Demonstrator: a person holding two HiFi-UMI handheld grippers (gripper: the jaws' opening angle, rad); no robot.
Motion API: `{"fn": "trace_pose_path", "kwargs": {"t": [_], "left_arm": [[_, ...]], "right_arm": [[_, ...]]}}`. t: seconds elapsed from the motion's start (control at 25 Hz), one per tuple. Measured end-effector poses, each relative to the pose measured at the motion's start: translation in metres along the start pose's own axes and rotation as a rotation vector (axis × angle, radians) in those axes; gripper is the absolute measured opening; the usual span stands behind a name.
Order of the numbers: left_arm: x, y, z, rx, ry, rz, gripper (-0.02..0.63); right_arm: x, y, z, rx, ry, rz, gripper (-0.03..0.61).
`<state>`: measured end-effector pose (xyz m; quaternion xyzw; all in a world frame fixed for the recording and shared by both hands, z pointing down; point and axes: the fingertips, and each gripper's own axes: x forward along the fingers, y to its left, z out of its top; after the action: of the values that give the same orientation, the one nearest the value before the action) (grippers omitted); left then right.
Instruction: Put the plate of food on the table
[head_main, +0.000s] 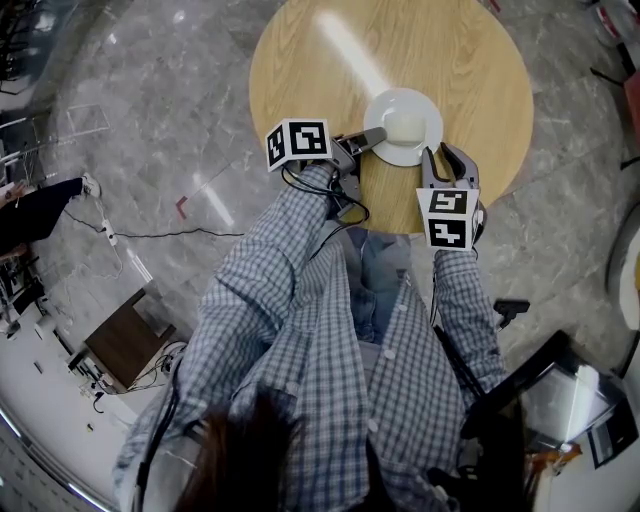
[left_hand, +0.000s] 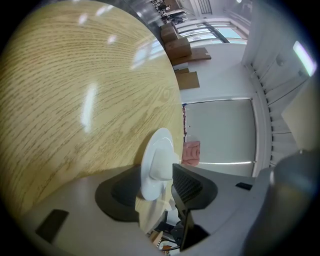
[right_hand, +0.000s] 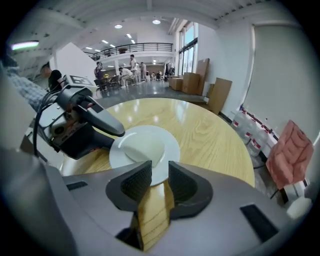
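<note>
Left tool (head_main: 374, 140) open around plate (head_main: 396, 100) rim near table (head_main: 320, 90) edge.

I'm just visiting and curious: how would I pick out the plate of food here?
Find the round wooden table. At its near edge, between the left hand-held gripper and the right hand-held gripper, sits a white plate. It is the only dish there, holding one pale lump of food.
</note>
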<state>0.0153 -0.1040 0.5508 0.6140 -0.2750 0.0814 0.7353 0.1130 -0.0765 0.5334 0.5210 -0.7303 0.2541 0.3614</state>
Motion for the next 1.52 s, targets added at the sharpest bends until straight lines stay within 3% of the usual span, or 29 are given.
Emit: {"fn": "trace_pose_path", "kwargs": {"t": [0.2,0.44,0.56,0.84,1.52], "left_arm": [[-0.001,0.001,-0.001,0.001,0.012,-0.012,0.186],[-0.001,0.000,-0.003,0.002,0.018,-0.019,0.186],[0.000,-0.001,-0.002,-0.004,0.014,-0.022,0.186],[-0.001,-0.001,-0.004,-0.015,0.021,-0.038,0.186],[0.001,0.000,-0.012,-0.042,0.065,-0.058,0.186]], "right_arm": [[-0.003,0.047,0.002,-0.202,-0.018,0.137,0.109],[0.000,0.084,-0.008,-0.375,0.013,0.233,0.107],[0.003,0.089,-0.011,-0.432,0.017,0.243,0.016],[0.010,0.093,-0.017,-0.454,0.051,0.236,0.006],[0.012,0.074,-0.010,-0.344,0.033,0.133,0.006]]}}
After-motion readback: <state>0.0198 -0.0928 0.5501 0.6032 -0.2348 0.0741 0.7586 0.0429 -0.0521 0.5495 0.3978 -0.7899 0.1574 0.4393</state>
